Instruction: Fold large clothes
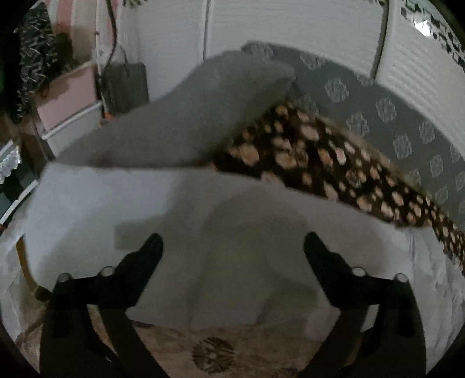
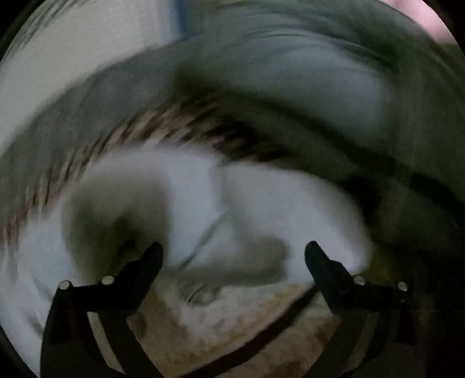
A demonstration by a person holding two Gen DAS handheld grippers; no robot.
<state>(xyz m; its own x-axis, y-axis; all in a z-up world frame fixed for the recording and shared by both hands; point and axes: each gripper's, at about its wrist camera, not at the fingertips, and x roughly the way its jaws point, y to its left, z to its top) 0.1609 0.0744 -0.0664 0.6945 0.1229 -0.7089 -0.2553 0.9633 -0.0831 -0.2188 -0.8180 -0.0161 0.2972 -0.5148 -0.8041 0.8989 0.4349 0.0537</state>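
A dim bedroom with white louvred closet doors (image 1: 290, 26) frames the left wrist view, where a bed covered in a grey medallion-print bedspread (image 1: 386, 116) carries a white garment (image 1: 180, 209) spread flat across its near side. A grey pillow (image 1: 186, 116) lies beyond the garment, and a dark spotted cloth (image 1: 319, 162) runs diagonally to the right, its lower edge touching the white fabric. The left tool (image 1: 234, 244) hovers above the garment with its black fingers (image 1: 145, 261) spread wide and nothing between them; a floral-patterned rug (image 1: 215, 354) shows below. A pink storage box (image 1: 66, 96) and a dark bag (image 1: 125, 84) stand by the wall at left. The right wrist view is heavily smeared by motion: the white garment (image 2: 261, 203) lies bunched in front of the right tool (image 2: 234, 253), whose fingers (image 2: 325, 267) stand wide apart, empty. A blurred band of the spotted cloth (image 2: 162, 125) curves behind the garment, with grey bedding (image 2: 319, 81) beyond.
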